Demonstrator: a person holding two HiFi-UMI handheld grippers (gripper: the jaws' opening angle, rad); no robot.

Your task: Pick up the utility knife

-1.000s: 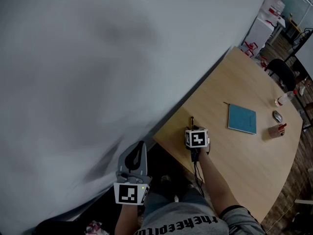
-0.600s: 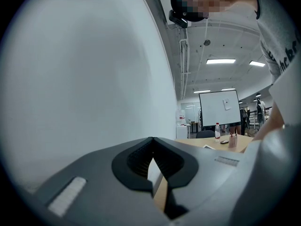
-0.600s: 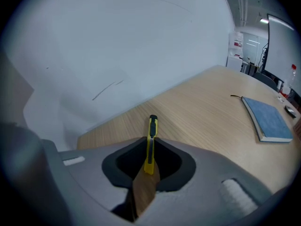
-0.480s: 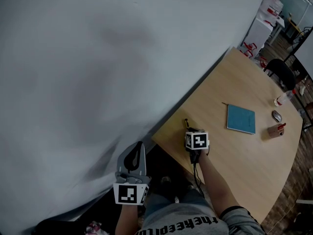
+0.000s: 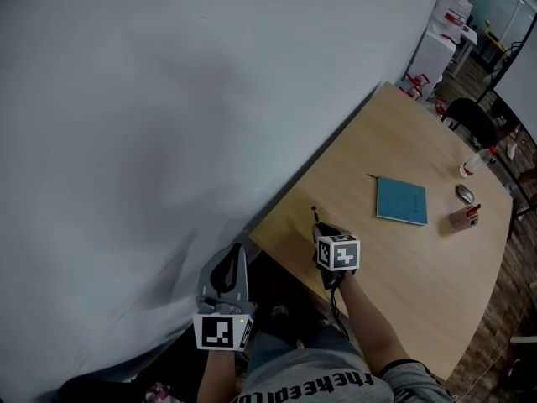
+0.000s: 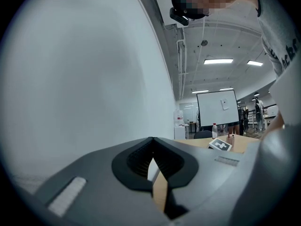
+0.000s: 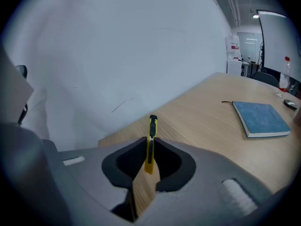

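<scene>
The utility knife (image 7: pixel 151 134), yellow with a black tip, stands clamped between the pads of my right gripper (image 7: pixel 149 150), whose jaws have just been closing on it. In the head view the right gripper (image 5: pixel 320 226) hangs a little above the near left corner of the wooden table (image 5: pixel 403 284), and the knife (image 5: pixel 315 215) sticks out beyond its fingertips. My left gripper (image 5: pixel 236 252) is held off the table, beside the white wall, and points level. Its jaws are shut with nothing between them in the left gripper view (image 6: pixel 151 146).
A blue notebook (image 5: pixel 401 201) lies mid-table. Farther right are a computer mouse (image 5: pixel 464 194), a small brown and red object (image 5: pixel 461 217) and a bottle (image 5: pixel 472 164). A black chair (image 5: pixel 470 120) stands beyond the table. The white wall (image 5: pixel 168 99) runs along the table's left edge.
The right gripper closed on the knife, which lay on the table, and has risen with it, drawing back toward the table's near corner. The left gripper stayed where it was.
</scene>
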